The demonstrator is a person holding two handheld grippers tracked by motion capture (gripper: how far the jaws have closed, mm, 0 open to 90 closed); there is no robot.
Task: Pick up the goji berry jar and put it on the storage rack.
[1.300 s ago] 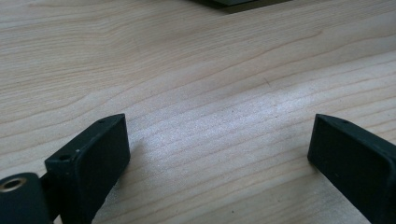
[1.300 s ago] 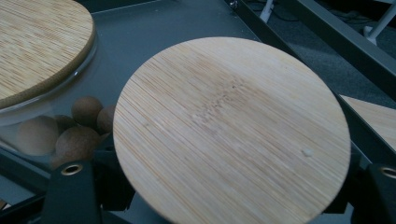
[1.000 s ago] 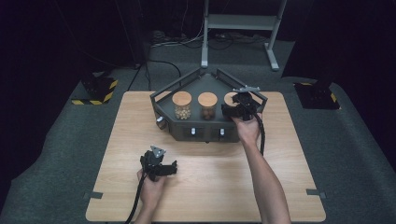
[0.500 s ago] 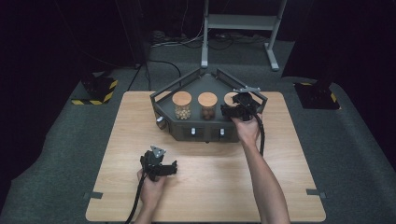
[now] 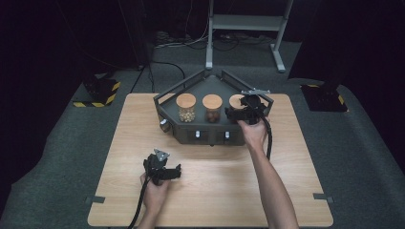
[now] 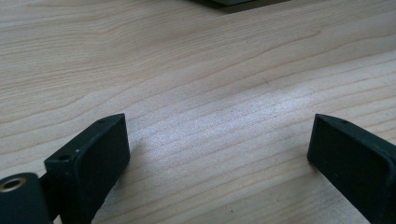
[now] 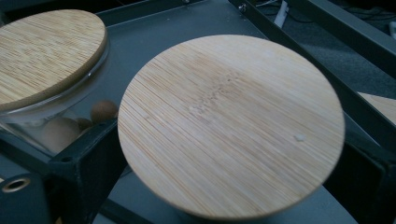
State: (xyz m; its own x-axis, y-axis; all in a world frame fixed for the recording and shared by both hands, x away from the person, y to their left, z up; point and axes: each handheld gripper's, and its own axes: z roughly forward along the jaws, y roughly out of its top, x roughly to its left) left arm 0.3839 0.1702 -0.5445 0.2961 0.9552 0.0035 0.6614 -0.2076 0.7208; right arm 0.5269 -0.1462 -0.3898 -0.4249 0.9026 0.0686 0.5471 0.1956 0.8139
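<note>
Pale wood-grain tabletop (image 5: 286, 143); right hand-held gripper (image 7: 224, 186) just opened, straddling round bamboo jar lid (image 7: 231, 123), left hand-held gripper (image 6: 217, 154) wide, empty.

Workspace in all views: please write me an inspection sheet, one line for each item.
Surface: pale wood table, bare in front of the tray.
Job's things: three jars with wooden lids stand in a row in a dark tray: left jar, middle jar, right jar.
Clutter: nothing seen.
Grippers: right gripper is at the right jar; its jaws have just been opening and flank the lid, with no clear press on it. Left gripper is low over bare wood, jaws wide apart, nothing between them.
Cables: one trails from each gripper; more lie on the floor behind.
Surroundings: dark carpet, metal stand, striped blocks.
</note>
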